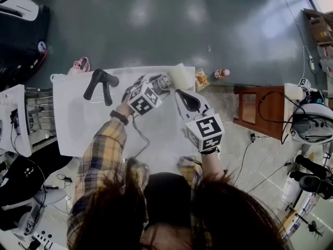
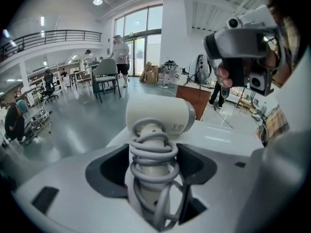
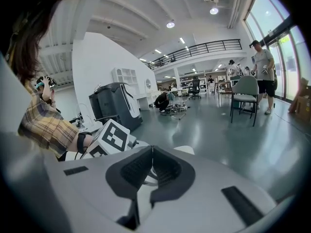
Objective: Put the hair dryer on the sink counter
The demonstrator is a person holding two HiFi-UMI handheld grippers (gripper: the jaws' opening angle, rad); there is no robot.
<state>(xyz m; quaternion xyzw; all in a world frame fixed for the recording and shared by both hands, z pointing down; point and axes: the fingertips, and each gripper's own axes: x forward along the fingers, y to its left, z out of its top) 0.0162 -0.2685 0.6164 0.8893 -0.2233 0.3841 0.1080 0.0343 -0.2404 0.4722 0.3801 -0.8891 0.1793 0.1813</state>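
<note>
The white hair dryer [image 1: 179,77] is up over the far edge of the white sink counter [image 1: 78,124]. My left gripper [image 1: 164,83] is shut on its handle. In the left gripper view the handle, wound with grey cord [image 2: 153,152], stands between the jaws of my left gripper [image 2: 153,166], and the dryer's head [image 2: 160,113] lies across above them. My right gripper [image 1: 183,95] hangs just right of the dryer; its jaws [image 3: 152,152] meet with nothing between them. The left gripper's marker cube [image 3: 109,137] shows beside it.
A black faucet [image 1: 101,83] stands on the counter's far left. A black cable [image 1: 140,137] trails across the counter toward me. A snack packet [image 1: 201,79] and a small bottle [image 1: 222,73] lie on the floor beyond. A wooden stool [image 1: 260,108] stands to the right.
</note>
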